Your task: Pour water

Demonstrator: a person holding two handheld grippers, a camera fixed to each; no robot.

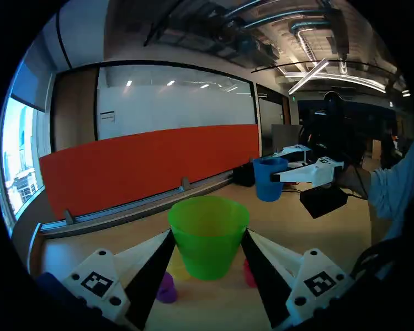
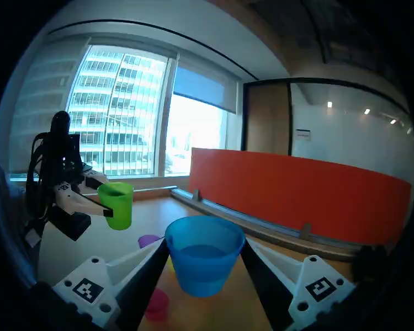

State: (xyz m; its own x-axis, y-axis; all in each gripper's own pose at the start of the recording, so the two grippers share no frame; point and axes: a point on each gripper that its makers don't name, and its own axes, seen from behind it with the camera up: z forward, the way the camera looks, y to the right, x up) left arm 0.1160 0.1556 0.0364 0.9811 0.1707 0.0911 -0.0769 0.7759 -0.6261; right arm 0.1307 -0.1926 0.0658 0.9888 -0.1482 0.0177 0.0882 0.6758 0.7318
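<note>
Above the tabletop, left hand-held gripper pinches light green cup mid-wall; right hand-held gripper pinches the likely heavier, water-filled blue cup.

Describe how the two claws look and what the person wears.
Both the left claw and right claw have two white, wedge-shaped fingers tapering forward, black on their inner faces. Each finger carries a square black-and-white marker near its base. A black box sits under the right claw, and black cables run behind the left claw. The person wears a light blue sleeve.
</note>
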